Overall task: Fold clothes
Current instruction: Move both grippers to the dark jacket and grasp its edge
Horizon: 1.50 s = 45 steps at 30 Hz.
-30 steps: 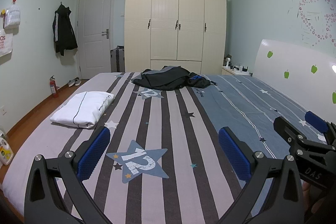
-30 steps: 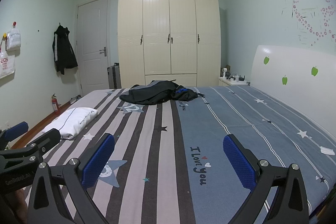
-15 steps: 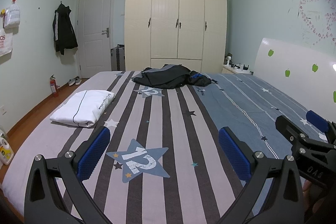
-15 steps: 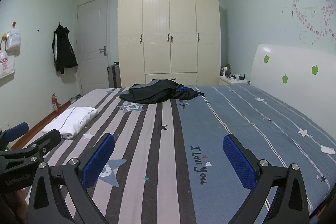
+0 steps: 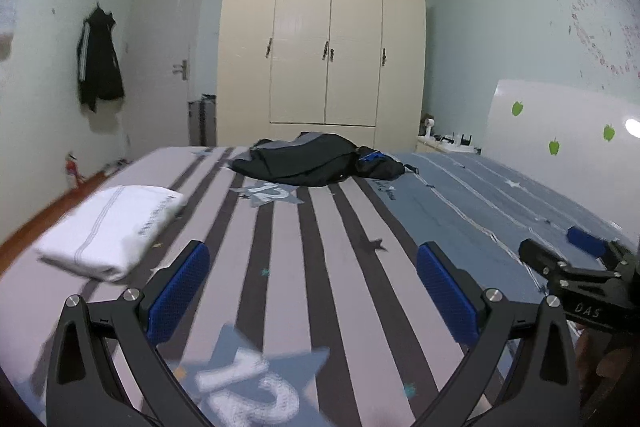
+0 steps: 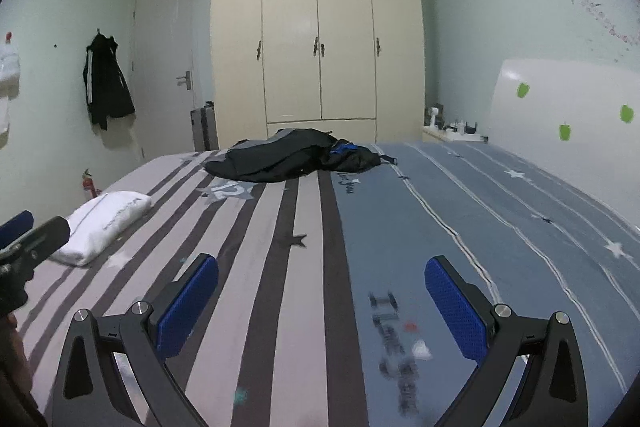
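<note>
A: Why do both tongs hang above the bed (image 5: 460,211) with nothing in them?

B: The left tongs (image 5: 312,291) and right tongs (image 6: 320,301) stand wide apart, empty; the dark jacket (image 5: 312,163) lies crumpled well ahead of both, near the wardrobe (image 5: 324,39), not yet reached.

A: And the white garment (image 5: 112,227)?

B: It lies folded ahead and to the left of the left tongs, apparently set aside so the striped middle stays free for folding.

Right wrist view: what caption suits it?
Open right tool above striped bed, facing crumpled black jacket; folded white garment alongside.
</note>
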Motion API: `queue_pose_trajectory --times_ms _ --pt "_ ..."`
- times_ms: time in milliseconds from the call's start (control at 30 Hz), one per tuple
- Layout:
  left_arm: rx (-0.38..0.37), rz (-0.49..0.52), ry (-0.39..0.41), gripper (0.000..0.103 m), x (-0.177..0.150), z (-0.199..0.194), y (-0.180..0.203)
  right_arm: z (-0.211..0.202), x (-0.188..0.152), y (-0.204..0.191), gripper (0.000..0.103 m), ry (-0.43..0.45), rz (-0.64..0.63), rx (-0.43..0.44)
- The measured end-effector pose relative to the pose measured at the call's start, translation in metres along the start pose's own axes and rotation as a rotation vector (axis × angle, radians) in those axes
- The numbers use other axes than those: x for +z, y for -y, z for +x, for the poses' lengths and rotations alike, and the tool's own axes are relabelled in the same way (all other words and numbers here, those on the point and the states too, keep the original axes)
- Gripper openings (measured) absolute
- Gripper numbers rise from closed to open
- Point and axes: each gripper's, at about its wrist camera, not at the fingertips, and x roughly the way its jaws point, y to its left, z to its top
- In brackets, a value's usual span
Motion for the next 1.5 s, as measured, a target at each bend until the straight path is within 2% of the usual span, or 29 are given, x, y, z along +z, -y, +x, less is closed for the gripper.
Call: queue_pose_trajectory --times_ms 100,233,333,400,467,600,733,800,833,933,1000,1067,1233,1367,1433,1467,1500 --pt "0.022 0.008 -0.065 0.102 0.021 0.050 -0.014 0.047 0.022 -0.009 0.102 -0.029 -0.017 0.004" --pt "0.016 0.011 -0.102 0.102 0.049 0.105 -0.032 0.098 0.057 -0.025 0.102 -0.086 -0.046 0.005" --pt "0.022 0.017 -0.157 0.102 0.065 0.159 -0.046 0.145 0.083 -0.037 0.102 -0.109 -0.065 0.008" --pt "-0.003 0.000 -0.187 0.102 0.075 0.199 -0.054 0.181 0.097 -0.041 0.102 -0.121 -0.057 0.013" --pt "-0.004 0.007 -0.192 0.102 0.080 0.241 -0.057 0.224 0.106 -0.041 0.102 -0.147 -0.029 0.015" --pt "0.018 -0.012 -0.227 0.102 0.069 0.324 -0.057 0.310 0.106 -0.029 0.102 -0.194 0.020 -0.007" --pt "0.055 -0.127 -0.266 0.102 0.047 0.428 -0.067 0.402 0.098 -0.011 0.102 -0.244 0.062 -0.010" --pt "0.093 -0.091 -0.274 0.101 0.037 0.483 -0.062 0.440 0.099 -0.012 0.102 -0.219 0.026 -0.015" --pt "0.103 -0.064 -0.282 0.095 0.037 0.508 -0.059 0.460 0.100 -0.014 0.102 -0.208 -0.004 -0.012" --pt "0.095 -0.015 -0.268 0.093 0.045 0.550 -0.051 0.508 0.108 -0.017 0.102 -0.184 0.002 -0.019" --pt "0.103 0.042 -0.295 0.093 0.046 0.578 -0.047 0.546 0.116 -0.021 0.102 -0.205 -0.002 -0.021" --pt "0.097 0.049 -0.346 0.093 0.045 0.604 -0.049 0.574 0.122 -0.029 0.102 -0.213 -0.048 -0.020" --pt "0.126 0.058 -0.371 0.090 0.047 0.638 -0.056 0.629 0.132 -0.031 0.102 -0.294 -0.058 -0.018" --pt "0.137 0.136 -0.448 0.075 0.043 0.677 -0.056 0.663 0.142 -0.036 0.102 -0.323 -0.082 -0.035" --pt "0.112 0.124 -0.482 0.071 0.038 0.688 -0.056 0.676 0.142 -0.036 0.101 -0.347 -0.057 -0.006" --pt "0.100 0.114 -0.486 0.069 0.036 0.690 -0.058 0.683 0.140 -0.037 0.095 -0.355 -0.060 -0.009" --pt "0.093 0.109 -0.493 0.068 0.034 0.693 -0.058 0.689 0.136 -0.041 0.082 -0.362 -0.085 -0.001"
